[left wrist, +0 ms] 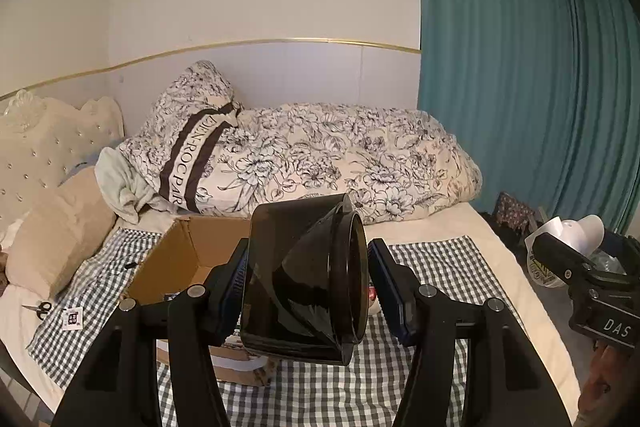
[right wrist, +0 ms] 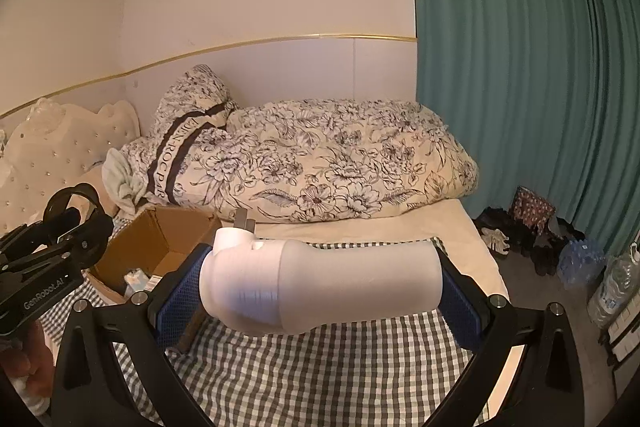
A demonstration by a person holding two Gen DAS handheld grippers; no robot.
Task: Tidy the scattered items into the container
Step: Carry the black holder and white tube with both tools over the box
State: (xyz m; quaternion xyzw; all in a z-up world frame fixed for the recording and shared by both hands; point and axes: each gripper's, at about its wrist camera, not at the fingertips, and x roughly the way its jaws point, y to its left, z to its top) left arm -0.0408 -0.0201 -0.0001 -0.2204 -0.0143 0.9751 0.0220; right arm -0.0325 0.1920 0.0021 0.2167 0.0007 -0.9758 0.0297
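Left wrist view: the left gripper (left wrist: 306,283) fills the lower half of the frame, and its fingers (left wrist: 234,283) are closed on a dark, glossy bowl (left wrist: 304,279) turned on its side, rim toward the right of the frame. The left pad presses the bowl's base; the right pad sits just beside the rim, and whether it touches cannot be told. The bowl hangs above a checked cloth (left wrist: 436,267) spread on the bed (left wrist: 492,227). Behind and left of the bowl stands an open cardboard box (left wrist: 168,263), with some small things inside it that are too hidden to name. At the lower left of the frame a pair of scissors (left wrist: 40,309) and a small packet (left wrist: 73,317) lie on the cloth. A flowered quilt (left wrist: 340,155) and a pillow (left wrist: 56,239) lie along the far side of the bed.

In the right wrist view, the right gripper (right wrist: 320,287) has its fingers (right wrist: 178,287) clamped on a white plastic bottle-shaped item (right wrist: 340,283) held sideways in the middle of the frame, cap end toward the left. It is held above the checked cloth, with the box at the left middle of the frame, beyond it. The left gripper shows at the left edge.
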